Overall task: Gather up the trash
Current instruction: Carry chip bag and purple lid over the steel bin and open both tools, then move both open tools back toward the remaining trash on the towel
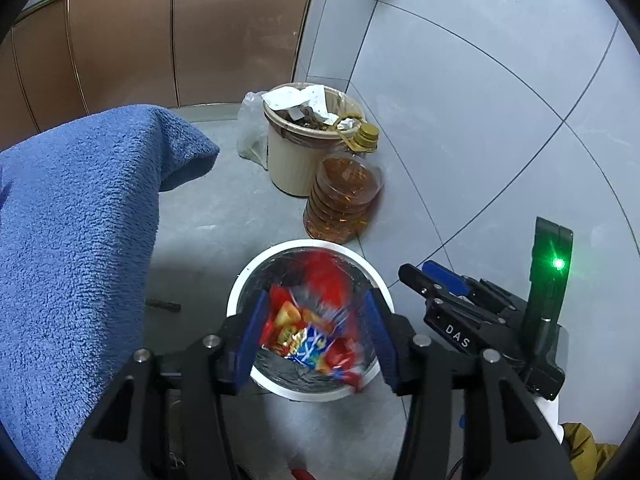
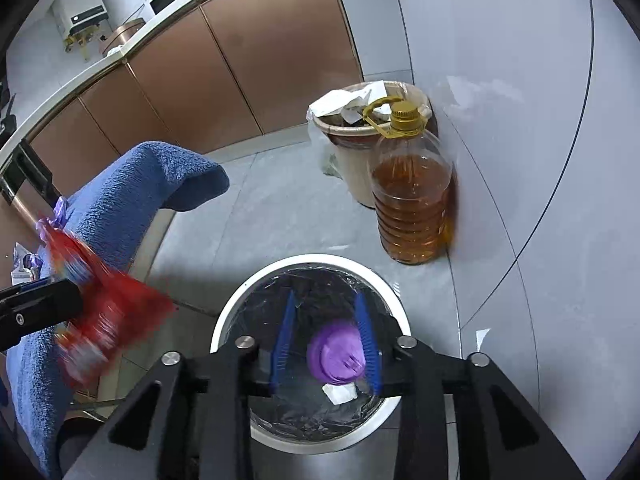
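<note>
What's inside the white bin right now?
The white bin has a dark liner. A purple cup and white scrap show over it; below them is hidden.

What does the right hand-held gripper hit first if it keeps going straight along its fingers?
Likely the purple cap lying between the right hand-held gripper's fingers, then the black liner of the white bin below. Depth is unclear.

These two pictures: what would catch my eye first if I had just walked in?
Probably the bright red snack wrapper, blurred between the left gripper's open jaws above the white-rimmed bin. Next, the purple cap-like piece between the right gripper's jaws over that same bin. Behind, a big bottle of amber oil stands beside an overfull beige bin.
</note>
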`<act>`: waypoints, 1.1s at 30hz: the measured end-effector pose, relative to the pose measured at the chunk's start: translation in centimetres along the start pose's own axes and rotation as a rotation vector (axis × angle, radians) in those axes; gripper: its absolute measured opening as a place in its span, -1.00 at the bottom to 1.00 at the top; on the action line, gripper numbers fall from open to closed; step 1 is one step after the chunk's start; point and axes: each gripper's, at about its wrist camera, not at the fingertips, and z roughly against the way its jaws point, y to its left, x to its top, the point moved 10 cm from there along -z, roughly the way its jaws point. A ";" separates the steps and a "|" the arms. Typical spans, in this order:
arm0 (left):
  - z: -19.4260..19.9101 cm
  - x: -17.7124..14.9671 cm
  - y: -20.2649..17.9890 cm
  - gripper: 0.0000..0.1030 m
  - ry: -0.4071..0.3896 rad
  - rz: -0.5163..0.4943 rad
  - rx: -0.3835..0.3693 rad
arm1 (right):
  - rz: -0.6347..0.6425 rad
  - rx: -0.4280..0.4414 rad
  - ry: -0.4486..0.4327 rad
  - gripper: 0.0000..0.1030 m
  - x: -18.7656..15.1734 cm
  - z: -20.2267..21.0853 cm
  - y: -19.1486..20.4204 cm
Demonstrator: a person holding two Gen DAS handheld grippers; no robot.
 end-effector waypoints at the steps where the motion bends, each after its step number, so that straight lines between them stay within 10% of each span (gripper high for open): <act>1: 0.1 0.0 0.0 -0.07 -0.002 0.002 -0.002 | 0.000 0.000 -0.001 -0.27 0.1 0.0 0.0; 15: 5.8 0.4 1.1 -0.07 -0.119 0.027 0.010 | 0.041 -0.008 -0.076 0.20 1.6 3.8 2.2; 28: 16.9 0.2 6.6 -0.07 -0.419 0.104 0.211 | 0.117 0.007 -0.233 1.00 4.5 11.3 7.0; 33: 21.0 -1.2 8.1 -0.07 -0.448 0.109 0.242 | 0.138 0.027 -0.307 0.99 5.6 14.6 9.3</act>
